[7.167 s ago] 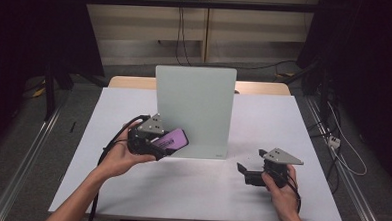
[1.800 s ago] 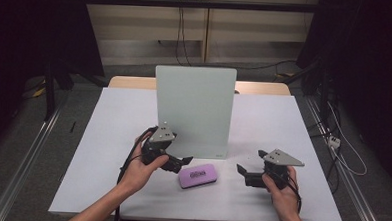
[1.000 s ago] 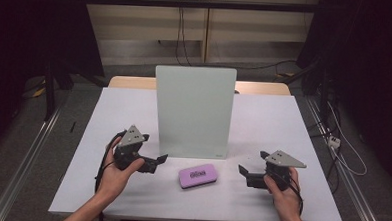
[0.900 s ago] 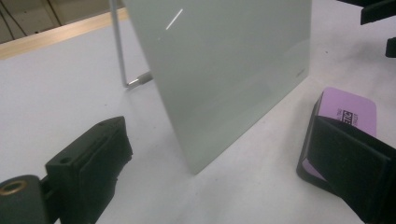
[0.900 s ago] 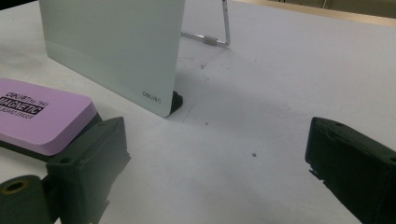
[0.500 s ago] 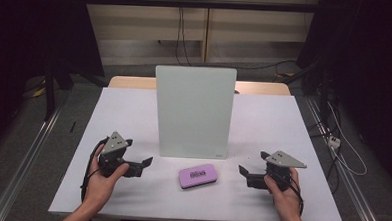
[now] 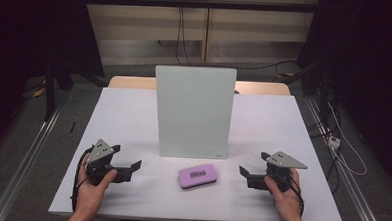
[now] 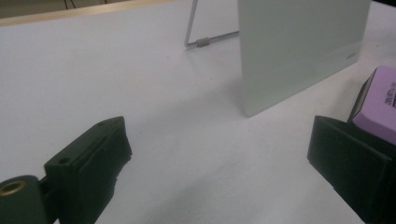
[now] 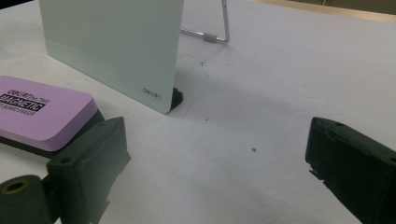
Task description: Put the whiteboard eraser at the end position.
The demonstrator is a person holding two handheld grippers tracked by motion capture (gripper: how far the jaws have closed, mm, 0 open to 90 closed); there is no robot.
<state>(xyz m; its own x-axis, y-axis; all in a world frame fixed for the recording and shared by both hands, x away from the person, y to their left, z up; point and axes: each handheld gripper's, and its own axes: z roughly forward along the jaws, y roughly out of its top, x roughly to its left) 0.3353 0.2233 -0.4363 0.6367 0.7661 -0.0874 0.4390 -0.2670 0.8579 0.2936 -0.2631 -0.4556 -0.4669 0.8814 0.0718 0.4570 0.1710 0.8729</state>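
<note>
Since the earlier frame I pulled my left gripper (image 7: 135,165) away; eraser (image 7: 197,175) lay freed between both wide-open, empty grippers; right gripper (image 7: 243,170) idle; wiping looked finished.

We took this for a lab or recording studio, though the dim edges left us unsure: black curtains (image 7: 42,38) flanked a lone white table (image 7: 128,117), cables (image 7: 180,27) hung down the back wall, and metal floor rails (image 7: 26,158) ran alongside.
</note>
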